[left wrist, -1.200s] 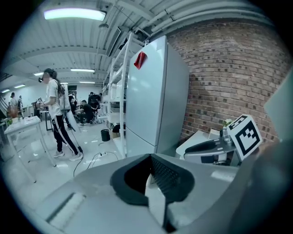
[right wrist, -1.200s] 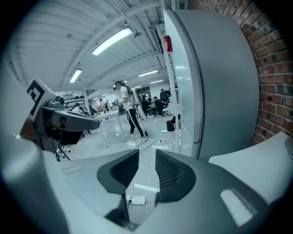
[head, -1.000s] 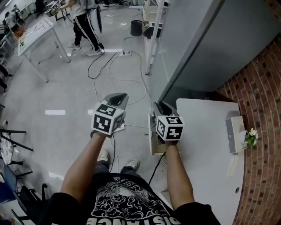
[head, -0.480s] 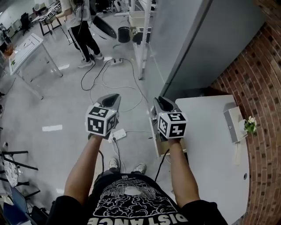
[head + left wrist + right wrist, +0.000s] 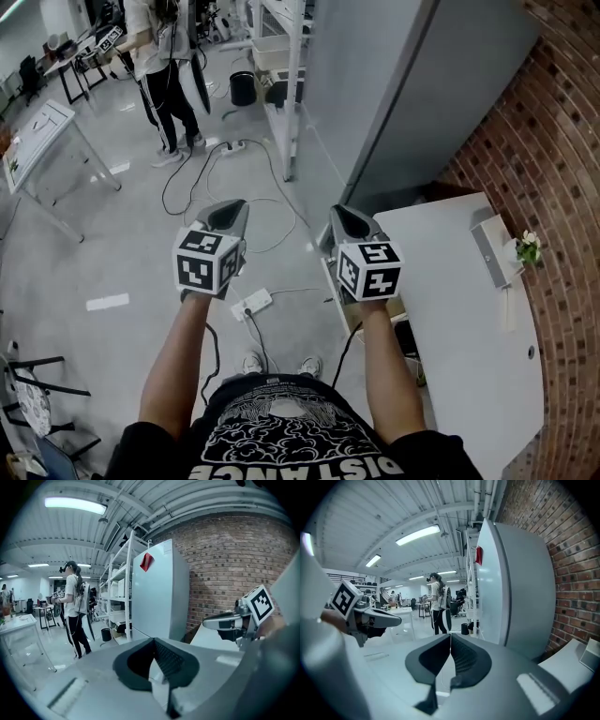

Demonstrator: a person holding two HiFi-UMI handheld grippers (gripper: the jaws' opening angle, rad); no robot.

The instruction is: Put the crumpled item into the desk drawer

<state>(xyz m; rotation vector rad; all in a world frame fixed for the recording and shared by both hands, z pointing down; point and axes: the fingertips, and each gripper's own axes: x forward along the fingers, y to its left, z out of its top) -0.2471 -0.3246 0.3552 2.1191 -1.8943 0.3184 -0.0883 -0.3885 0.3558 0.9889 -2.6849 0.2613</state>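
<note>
The crumpled item shows in no view. In the head view my right gripper [image 5: 343, 215] hovers over the open desk drawer [image 5: 335, 292] at the left edge of the white desk [image 5: 459, 281]. Its jaws are shut with nothing between them, and their tips meet in the right gripper view [image 5: 450, 637]. My left gripper [image 5: 232, 208] hangs over the floor left of the drawer, and in the left gripper view [image 5: 153, 641] it is shut and empty too. Each gripper sees the other: the right gripper [image 5: 234, 620], the left gripper [image 5: 370, 618].
A tall grey cabinet [image 5: 394, 94] stands behind the desk against a brick wall [image 5: 562, 141]. A white box [image 5: 492, 248] and a small flower [image 5: 528, 248] sit on the desk. A power strip [image 5: 251, 303] and cables lie on the floor. A person [image 5: 159, 56] stands far back.
The head view has swung, so the desk and drawer now sit lower and further right. Both grippers stay side by side, the right one still over the drawer.
</note>
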